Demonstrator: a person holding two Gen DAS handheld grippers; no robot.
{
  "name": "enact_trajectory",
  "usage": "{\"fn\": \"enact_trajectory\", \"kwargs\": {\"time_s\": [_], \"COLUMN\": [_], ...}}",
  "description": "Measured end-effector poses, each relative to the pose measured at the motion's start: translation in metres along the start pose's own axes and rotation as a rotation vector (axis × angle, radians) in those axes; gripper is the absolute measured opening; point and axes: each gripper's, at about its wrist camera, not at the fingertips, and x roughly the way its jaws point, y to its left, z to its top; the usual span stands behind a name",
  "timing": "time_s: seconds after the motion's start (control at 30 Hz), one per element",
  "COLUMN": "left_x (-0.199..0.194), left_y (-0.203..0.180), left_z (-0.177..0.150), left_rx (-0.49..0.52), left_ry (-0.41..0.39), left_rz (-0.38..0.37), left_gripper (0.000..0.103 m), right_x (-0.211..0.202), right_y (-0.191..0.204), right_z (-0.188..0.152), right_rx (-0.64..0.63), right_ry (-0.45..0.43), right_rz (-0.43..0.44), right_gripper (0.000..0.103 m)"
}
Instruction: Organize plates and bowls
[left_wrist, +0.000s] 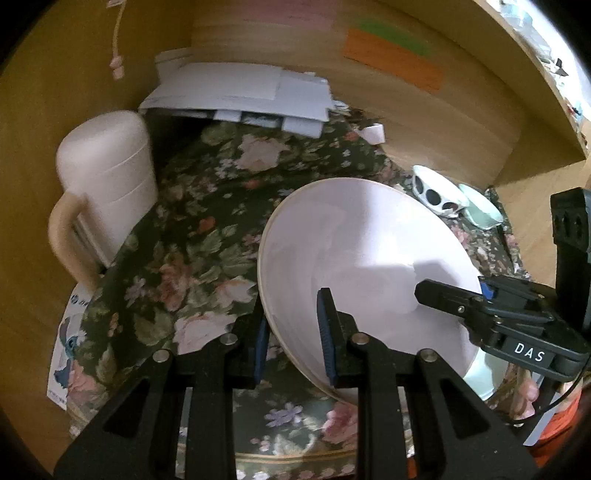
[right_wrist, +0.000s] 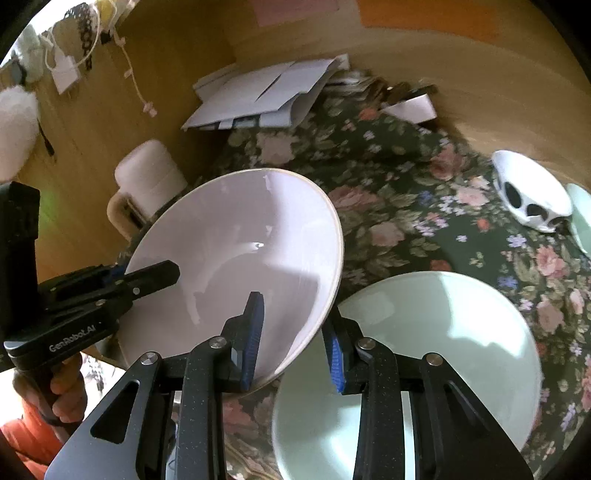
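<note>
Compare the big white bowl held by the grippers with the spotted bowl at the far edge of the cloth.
The white bowl is plain; the spotted bowl carries dark oval spots on its outer wall. The white bowl is lifted and tilted, its rim pinched by the left gripper and the right gripper; the spotted bowl rests on the floral cloth, untouched. The white bowl looks much larger. Both are mainly white.

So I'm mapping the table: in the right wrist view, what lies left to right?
White jug → pink bowl → green plate → spotted bowl.
</note>
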Motion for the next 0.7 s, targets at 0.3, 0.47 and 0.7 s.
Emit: {"fn": "enact_trajectory", "kwargs": {"time_s": [0.3, 0.47, 0.7], "left_x": [0.006, 0.012, 0.021], "left_y": [0.025, 0.033, 0.039], "left_z": [-0.008, -0.012, -0.015], "left_rx": [-0.039, -0.054, -0.058], "left_ry": [0.023, 0.036, 0.042], "left_rz": [0.033, 0.038, 0.051], "left_gripper": [0.024, 0.024, 0.024], "right_x": [0.026, 0.037, 0.046], "right_y": [0.013, 0.016, 0.014], "right_z": [0.001, 0.002, 0.007], "right_rx": [-0.022, -0.028, -0.022], "right_ry": [0.060, 0.087, 0.098], "right_rz": [0.015, 0.012, 0.003], "right_gripper": [0.028, 0.028, 0.029]}}
